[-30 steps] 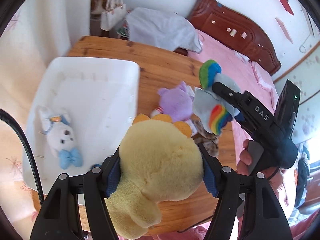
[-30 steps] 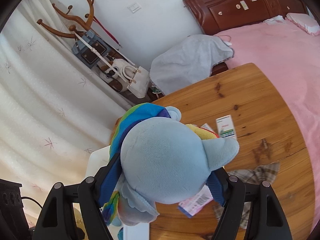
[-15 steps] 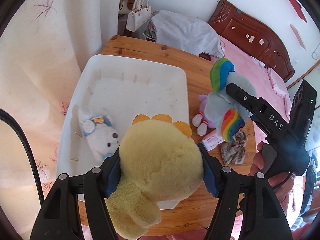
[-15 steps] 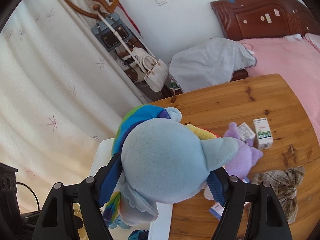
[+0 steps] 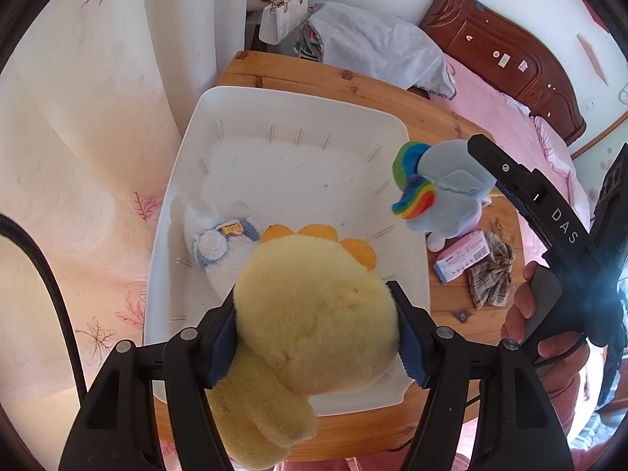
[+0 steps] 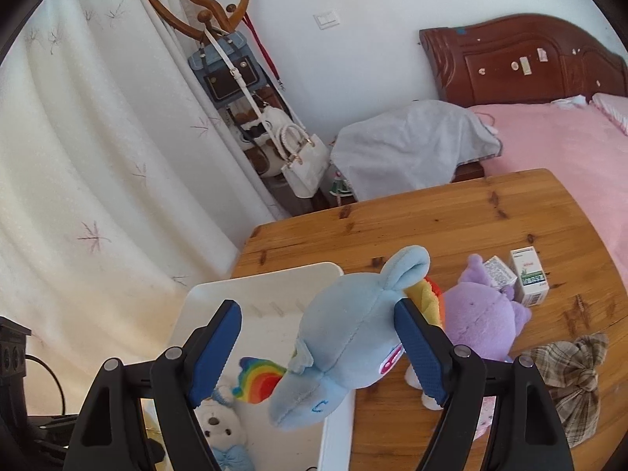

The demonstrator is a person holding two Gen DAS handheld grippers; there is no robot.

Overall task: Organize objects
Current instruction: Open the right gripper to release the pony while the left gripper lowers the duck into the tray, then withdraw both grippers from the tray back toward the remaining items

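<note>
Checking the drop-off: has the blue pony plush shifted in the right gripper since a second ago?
Yes. The blue pony plush has slumped toward the white bin as the right gripper opens.

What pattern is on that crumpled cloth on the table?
Brown-and-beige plaid cloth, clearest in the right wrist view.

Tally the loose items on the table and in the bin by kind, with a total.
Plush toys: 4 (yellow, blue pony, purple, white bear)
Small boxes: 3 ()
Plaid cloth bows: 1
Total: 8
</note>
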